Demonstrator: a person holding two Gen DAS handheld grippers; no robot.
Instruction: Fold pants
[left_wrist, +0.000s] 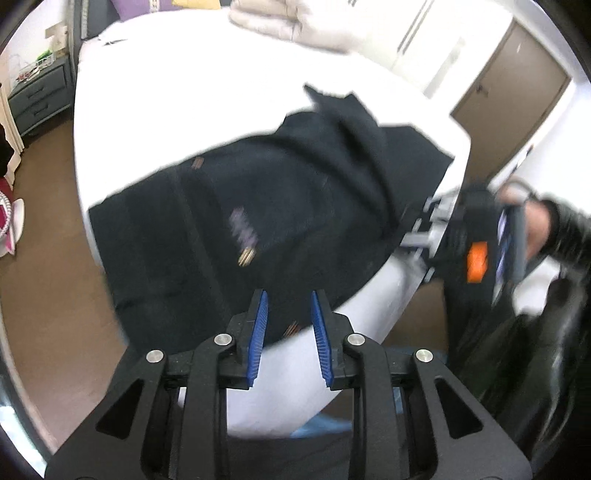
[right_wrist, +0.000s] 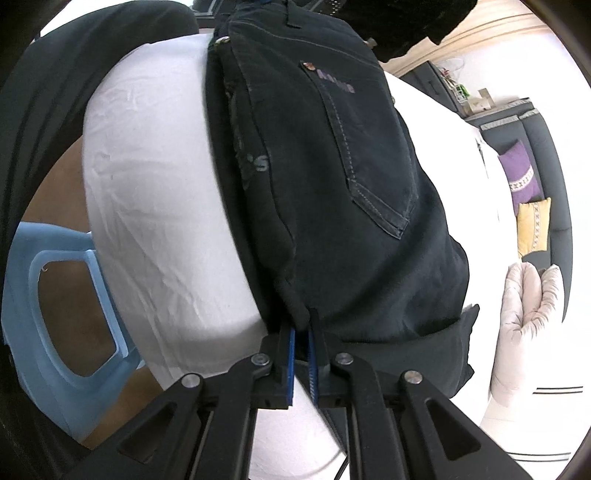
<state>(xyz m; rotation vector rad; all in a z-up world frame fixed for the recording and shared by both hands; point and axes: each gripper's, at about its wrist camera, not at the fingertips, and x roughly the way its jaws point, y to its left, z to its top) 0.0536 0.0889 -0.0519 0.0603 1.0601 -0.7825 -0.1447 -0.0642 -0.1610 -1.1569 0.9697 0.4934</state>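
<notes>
The right gripper (right_wrist: 302, 334) pinches the pants (right_wrist: 332, 177) edge, anchoring the fold on the bed (right_wrist: 155, 206). The left gripper (left_wrist: 289, 314) hovers narrowly parted, holding nothing.

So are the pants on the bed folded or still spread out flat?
Folded at least once: the pants lie doubled on the bed, layered edges stacked along one side and a back pocket on top.

A bed (left_wrist: 221, 85) covered with a white sheet fills the middle. A pale folded quilt (left_wrist: 295, 22) lies at its far end. A grey-blue nightstand (left_wrist: 40, 96) stands beside the bed on the brown floor (left_wrist: 48, 266). A purple cushion (right_wrist: 521, 173) and a yellow cushion (right_wrist: 532, 225) rest against a dark headboard (right_wrist: 554, 166). A light blue plastic chair (right_wrist: 55, 314) stands near the bed's corner. A brown door (left_wrist: 513, 96) is shut
</notes>
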